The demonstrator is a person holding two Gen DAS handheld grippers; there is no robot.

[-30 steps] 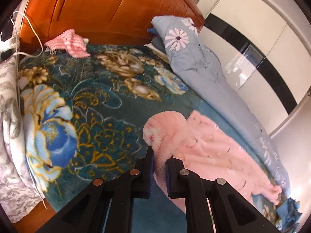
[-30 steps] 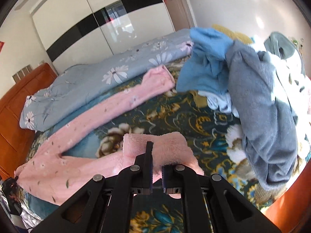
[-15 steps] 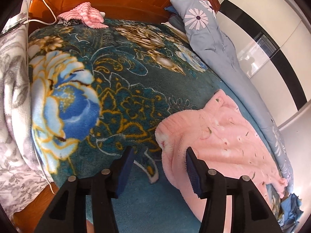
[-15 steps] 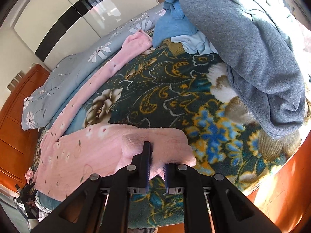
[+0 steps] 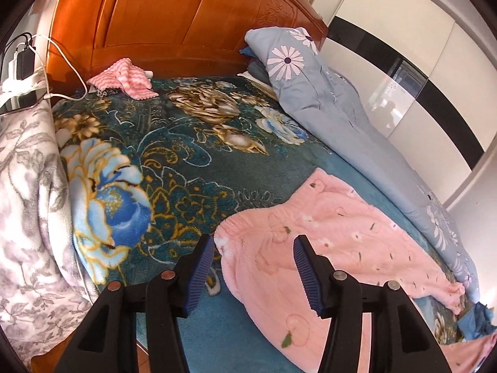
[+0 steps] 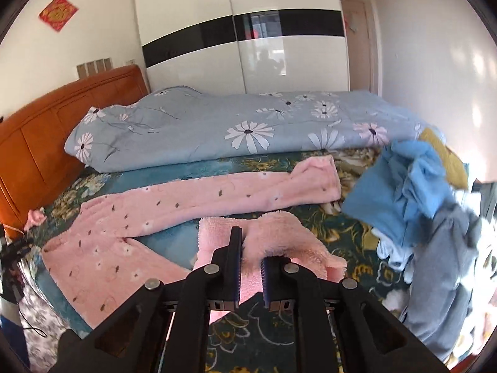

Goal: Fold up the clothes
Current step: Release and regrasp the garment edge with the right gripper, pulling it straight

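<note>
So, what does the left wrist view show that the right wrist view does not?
Only the left wrist view shows the open left gripper, a pink striped cloth by the headboard, and a grey floral blanket.

Only the right wrist view shows the right gripper shut on a pink trouser leg, and a pile of blue and grey clothes.

Both show the pink trousers, the daisy quilt, the headboard and the wardrobe.

You are in a home bedroom: a bed with a wooden headboard (image 5: 174,15) at twelve o'clock, a floral blanket (image 5: 174,155), a sliding wardrobe (image 6: 242,31) beyond.
</note>
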